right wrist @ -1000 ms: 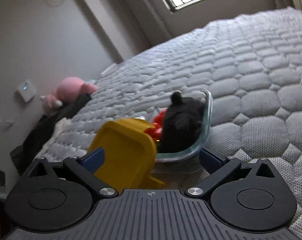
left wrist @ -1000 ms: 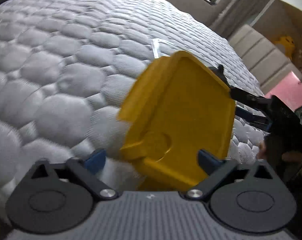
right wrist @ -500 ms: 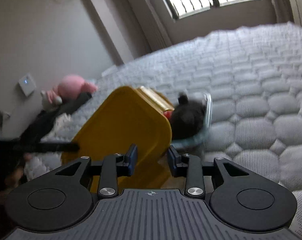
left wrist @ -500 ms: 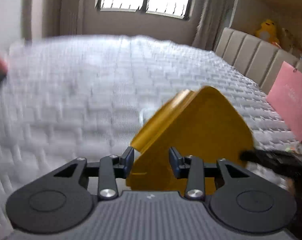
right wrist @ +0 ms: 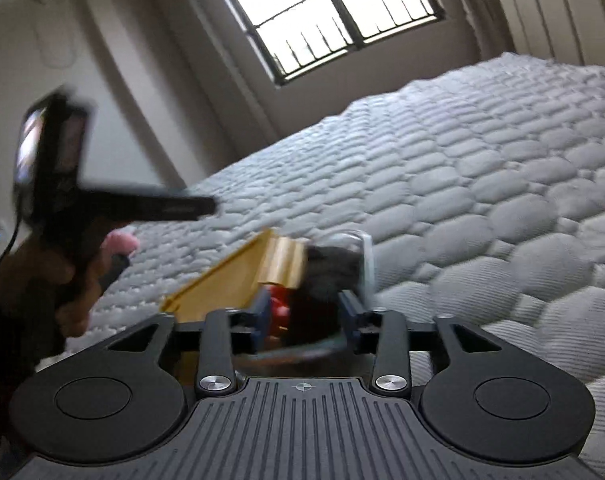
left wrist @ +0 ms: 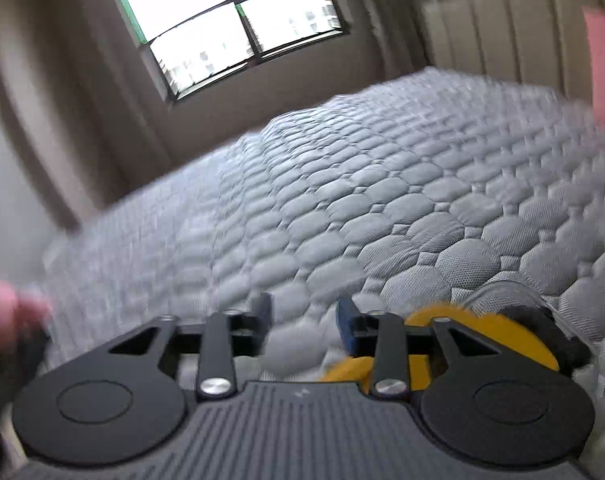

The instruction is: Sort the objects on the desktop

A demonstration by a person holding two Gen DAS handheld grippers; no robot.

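1. Sitting on the quilted bed (right wrist: 482, 184), the clear glass box (right wrist: 364, 258) serves as the landmark; a black soft toy (right wrist: 330, 266) and something red (right wrist: 280, 308) lie inside it.
2. Against the box's left side leans the yellow lid (right wrist: 226, 286), tilted, with one edge over the rim and the other low toward the bed, so the box is not closed.
3. The right gripper (right wrist: 304, 316) is just in front of the box, its fingers partly spread with a gap between them, and nothing is pinched; the red thing and the toy show through that gap.
4. The left gripper (left wrist: 302, 320) is up and to the left of the box, fingers likewise apart and holding nothing; in its own view the lid (left wrist: 498, 340) and box (left wrist: 510, 292) sit low on the right.
5. Risks, as I judge them: the lid rests loosely, so a nudge from either gripper could slide it off onto the bed. The toy bulges above the rim and could keep the lid from seating flat. Both views are blurred, so fine alignment is hard to judge. The soft bed may let the box tip if it is pressed on one side.
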